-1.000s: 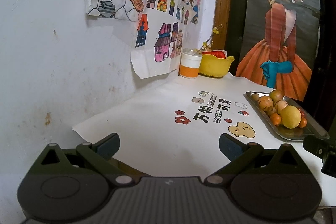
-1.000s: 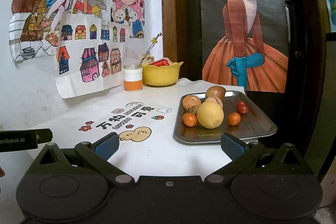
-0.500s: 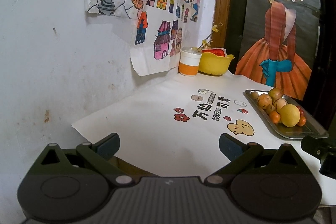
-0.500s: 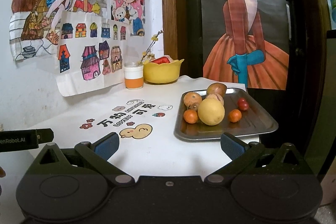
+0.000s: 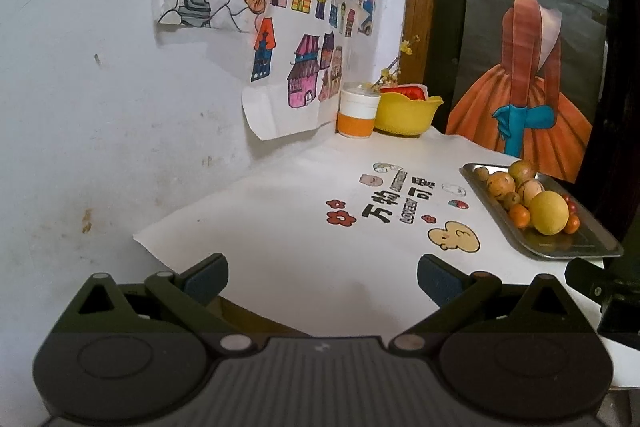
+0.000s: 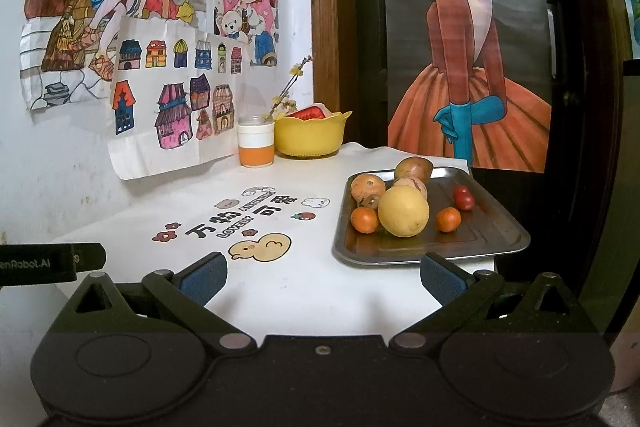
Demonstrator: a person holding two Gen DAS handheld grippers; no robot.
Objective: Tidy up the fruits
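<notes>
Coloured drawings (image 6: 132, 27) and a tall poster of a girl in an orange dress (image 6: 472, 67) cover the walls behind a white-covered table (image 6: 280, 279) with cartoon print on its cloth. Nearly all the fruit sits together on a steel tray (image 6: 496, 239) at the table's right edge: a big yellow citrus (image 6: 403, 211) in front, brownish round fruits (image 6: 367, 187) behind it, two small oranges (image 6: 364, 219) on either side and a pair of red cherry tomatoes (image 6: 463, 197) further back. That gathered heap would suit either a sorted tray or a mixed pile waiting to be split up, so I can't say how much is left. At the back a yellow bowl (image 6: 310, 135) holds something red, partly hidden by its rim, and an orange-and-white cup (image 6: 256, 143) stands touching it, with a sprig of yellow flowers behind it.

Both tools hang short of the table's near edge, well apart from the tray. Left gripper (image 5: 322, 277) has its jaws spread wide and empty; right gripper (image 6: 323, 277) likewise, gaping with nothing between the pads. Between the right one and the tray nothing stands in the way
</notes>
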